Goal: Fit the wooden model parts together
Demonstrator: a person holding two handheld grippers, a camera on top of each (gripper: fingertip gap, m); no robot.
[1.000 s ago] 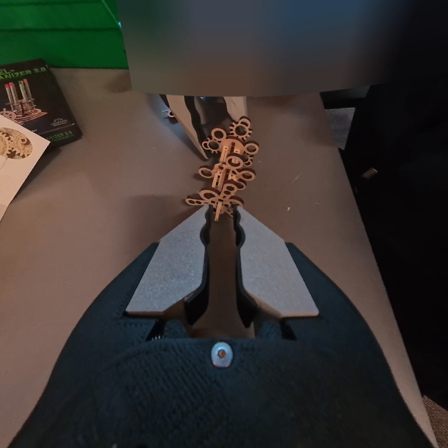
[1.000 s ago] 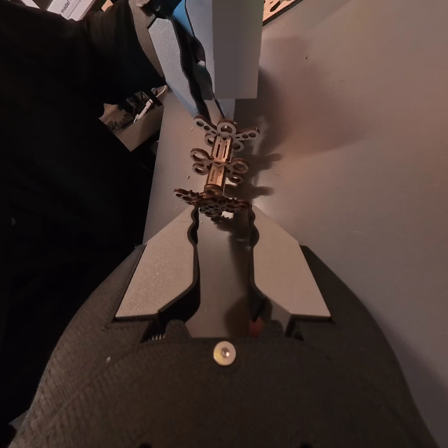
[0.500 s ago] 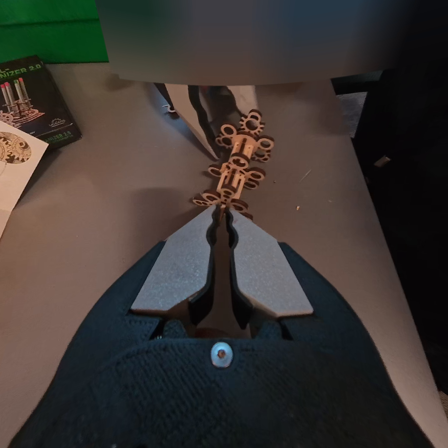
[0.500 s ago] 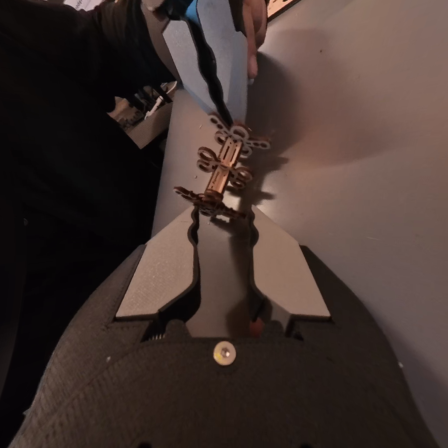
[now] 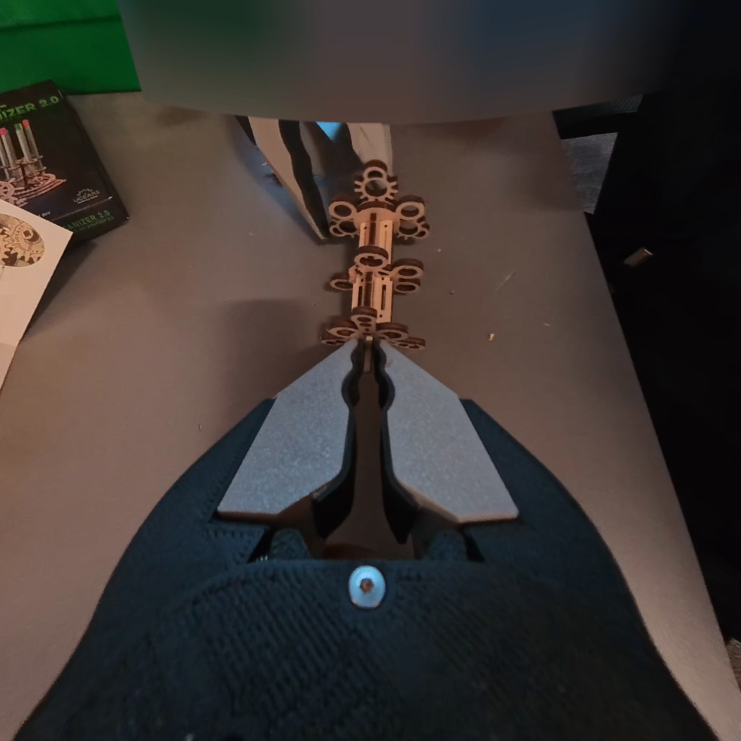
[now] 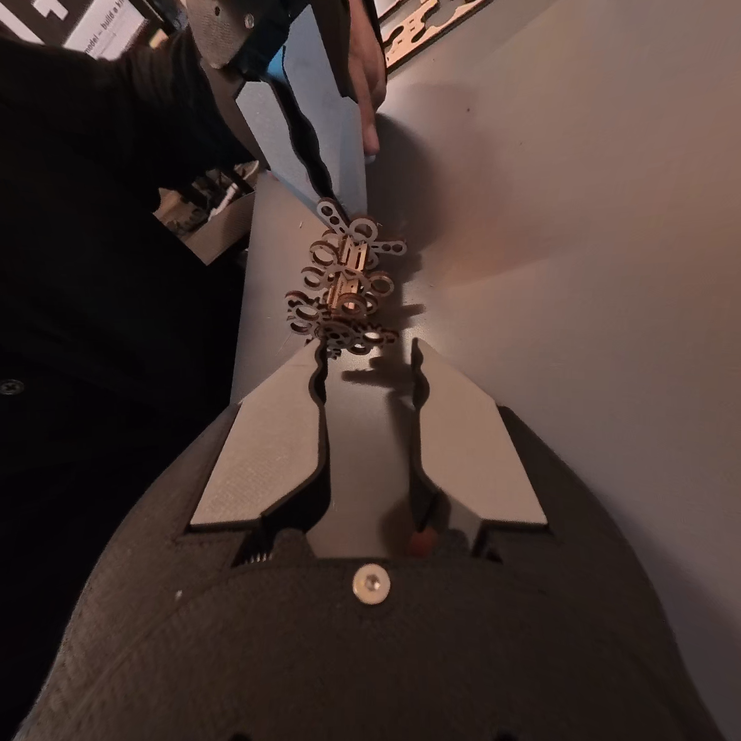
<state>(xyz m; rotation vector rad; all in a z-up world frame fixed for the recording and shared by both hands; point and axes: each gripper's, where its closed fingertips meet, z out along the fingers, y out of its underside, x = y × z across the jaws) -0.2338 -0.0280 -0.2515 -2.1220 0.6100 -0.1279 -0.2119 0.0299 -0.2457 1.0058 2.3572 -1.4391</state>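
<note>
The wooden model (image 5: 373, 260) is a slotted stem carrying three ring-shaped discs, held above the grey table (image 5: 160, 341). My left gripper (image 5: 368, 348) is shut on a thin tab at the stem's near end. In the left wrist view the right gripper's fingers (image 5: 276, 168) stand apart at the model's far end. In the right wrist view the model (image 6: 345, 288) tilts to the left. My right gripper (image 6: 367, 348) is open, and the nearest disc sits by its left fingertip. The left gripper (image 6: 341, 208) holds the far end there.
A dark kit box (image 5: 52, 160) and a white printed sheet (image 5: 24, 272) lie at the table's left, in front of a green backdrop (image 5: 60, 40). The table edge (image 5: 601, 300) runs along the right. A cut-out wooden sheet (image 6: 425, 28) and a hand (image 6: 369, 80) show behind. Spacing between my two grippers at the tips: around 7 centimetres.
My left gripper has closed from a narrow gap onto the stem's tab. The model has turned straight in the left view and shifted left and tilted between the right gripper's open fingers.
</note>
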